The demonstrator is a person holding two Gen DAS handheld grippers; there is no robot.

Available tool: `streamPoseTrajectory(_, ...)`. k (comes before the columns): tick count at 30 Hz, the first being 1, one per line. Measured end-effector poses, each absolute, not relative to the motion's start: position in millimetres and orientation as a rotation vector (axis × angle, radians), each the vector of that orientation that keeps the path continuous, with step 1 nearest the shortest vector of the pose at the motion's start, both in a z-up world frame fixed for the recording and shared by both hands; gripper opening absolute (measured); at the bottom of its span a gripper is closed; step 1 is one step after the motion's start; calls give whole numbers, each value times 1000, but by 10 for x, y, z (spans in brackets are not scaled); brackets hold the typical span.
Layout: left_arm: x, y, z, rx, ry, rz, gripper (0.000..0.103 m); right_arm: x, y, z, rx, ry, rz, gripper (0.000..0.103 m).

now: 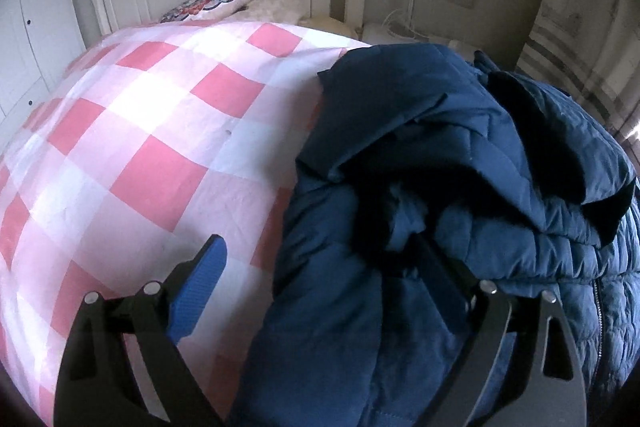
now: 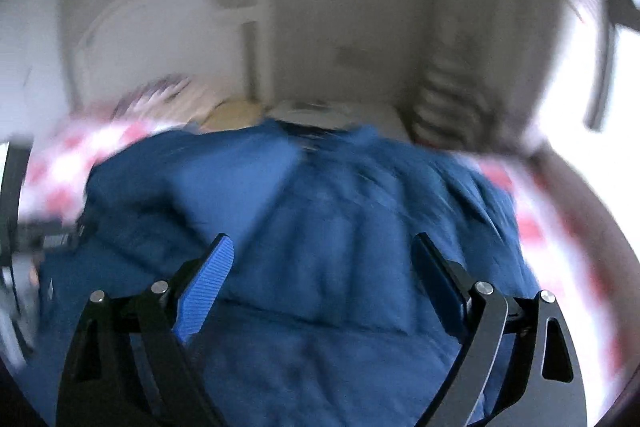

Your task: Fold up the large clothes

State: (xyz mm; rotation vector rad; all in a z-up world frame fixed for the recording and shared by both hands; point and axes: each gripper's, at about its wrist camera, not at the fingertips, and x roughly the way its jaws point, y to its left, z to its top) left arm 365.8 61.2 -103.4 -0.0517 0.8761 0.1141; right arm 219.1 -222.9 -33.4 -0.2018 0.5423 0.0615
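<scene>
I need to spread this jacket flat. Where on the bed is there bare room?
The checked bedspread lies bare between the blue jacket and the pillows by the headboard. The jacket's side is crowded, heaped near the bed's edge.

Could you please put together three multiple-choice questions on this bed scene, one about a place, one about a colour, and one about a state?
1. Where does the jacket lie in the left wrist view?
A. On the bed cover's right side
B. On the pillow by the headboard
C. On the floor

2. What colours are the bed cover's checks?
A. Green and yellow
B. Pink and white
C. Black and grey

3. How do the jaws of the right gripper stand?
A. Clamped on a sleeve
B. Shut with nothing in them
C. Apart, with nothing pinched

Answers: 1 A, the navy bundle rests on the cover's right part. 2 B, pink and white squares show. 3 C, both blue pads stand wide apart above the jacket.
</scene>
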Motion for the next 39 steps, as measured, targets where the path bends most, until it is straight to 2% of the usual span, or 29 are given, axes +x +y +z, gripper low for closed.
streamPoseTrajectory(4,3647,594,-1023,-35,866,118,94,2516,-1708,-412,-390,593,58,86)
streamPoseTrajectory(9,3641,629,-1026,-67,871,105,95,2866,-1333,-591,-562,601,-21,79)
streamPoseTrajectory(10,3637,631,-1025,-71,872,103,95,2890,-1311,-594,-573,589,-23,72)
streamPoseTrajectory(12,3638,639,-1027,-77,873,101,95,2831,-1377,-513,-504,545,31,34)
streamPoseTrajectory(15,3641,649,-1030,-84,874,99,96,2591,-1784,-229,-228,476,104,25)
streamPoseTrajectory(19,3643,656,-1034,-92,876,98,97,2151,-2887,-64,327,402,148,25)
streamPoseTrajectory(21,3646,653,-1036,-91,877,99,97,2048,-3499,-318,587,440,132,25)
streamPoseTrajectory(26,3645,649,-1037,-90,878,103,98,2043,-4101,-1020,856,628,35,26)
streamPoseTrajectory(35,3639,675,-1043,-107,877,105,99,1824,-4052,-752,765,501,-80,26)
streamPoseTrajectory(37,3638,677,-1045,-106,877,105,99,1880,-4016,-676,702,541,-126,27)
streamPoseTrajectory(38,3637,682,-1046,-107,877,105,99,1940,-4023,-693,706,567,-115,29)
streamPoseTrajectory(39,3633,691,-1046,-109,877,104,99,2009,-4029,-722,718,598,-103,46)
